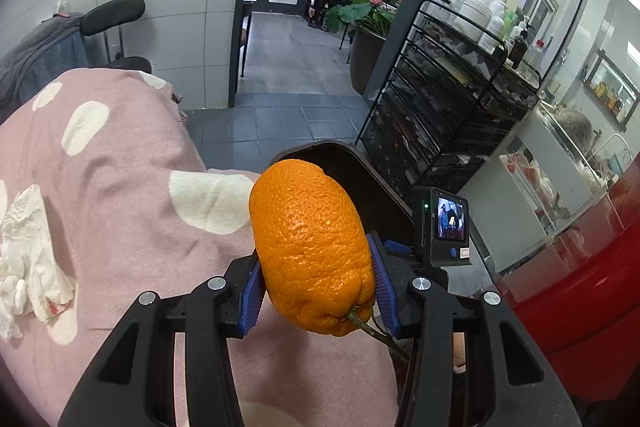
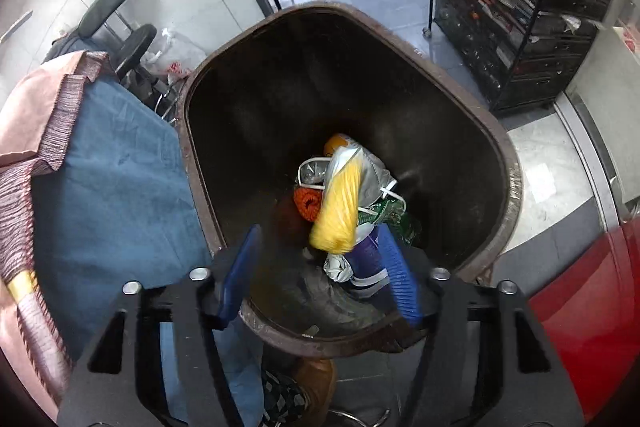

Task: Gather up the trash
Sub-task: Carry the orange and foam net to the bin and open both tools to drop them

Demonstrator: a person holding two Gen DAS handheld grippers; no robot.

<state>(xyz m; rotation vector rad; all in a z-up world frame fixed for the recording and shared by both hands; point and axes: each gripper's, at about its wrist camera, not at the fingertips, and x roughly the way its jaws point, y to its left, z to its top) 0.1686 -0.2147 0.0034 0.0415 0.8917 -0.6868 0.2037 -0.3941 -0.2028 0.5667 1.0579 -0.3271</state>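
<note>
My left gripper [image 1: 316, 287] is shut on an orange [image 1: 312, 247] with a short stem, held above the pink polka-dot cloth [image 1: 120, 167]. Crumpled white tissue [image 1: 28, 267] lies on the cloth at far left. The dark bin's rim [image 1: 320, 151] shows just behind the orange. My right gripper [image 2: 320, 271] is open and empty above the brown trash bin [image 2: 496, 131]. A blurred yellow and silver packet [image 2: 338, 203] is in mid-air inside the bin, over other trash [image 2: 372, 259] at the bottom. The right gripper's camera body [image 1: 440, 223] shows beside the orange.
A black wire rack [image 1: 440, 99] stands right of the bin. A red object [image 1: 580, 287] is at the right edge. A blue cloth [image 2: 116, 179] hangs beside the bin. A black chair [image 1: 116, 15] stands by the wall; a tiled floor leads to a doorway.
</note>
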